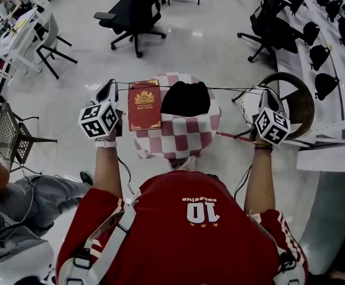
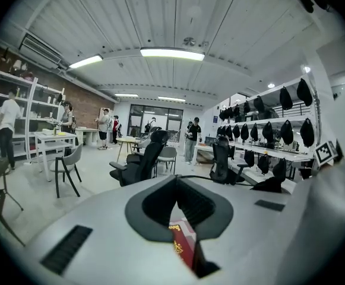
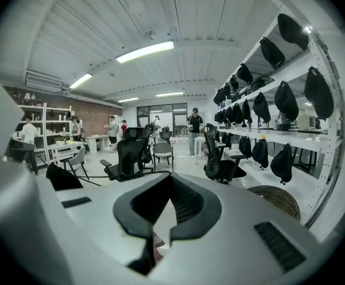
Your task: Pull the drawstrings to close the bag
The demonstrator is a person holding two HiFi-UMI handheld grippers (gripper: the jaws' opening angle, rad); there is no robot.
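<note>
A black drawstring bag (image 1: 185, 98) sits on a small round table with a red-and-white checked cloth (image 1: 178, 136). Its thin black drawstring (image 1: 231, 88) runs taut to both sides. My left gripper (image 1: 111, 89) is left of the bag, shut on the left end of the string. My right gripper (image 1: 262, 92) is right of the bag, shut on the right end. In the left gripper view the left gripper (image 2: 176, 180) has its jaws together, the string (image 2: 202, 177) leading right to the bag (image 2: 273, 184). In the right gripper view the right gripper (image 3: 171, 177) is shut, the string (image 3: 119, 181) leading left to the bag (image 3: 62, 177).
A red book (image 1: 144, 104) lies on the cloth just left of the bag. A round wicker basket (image 1: 297, 100) stands on the floor at the right, by a white bench. Black office chairs (image 1: 133, 10) stand beyond the table. A wire-mesh chair (image 1: 6, 132) and a seated person are at the left.
</note>
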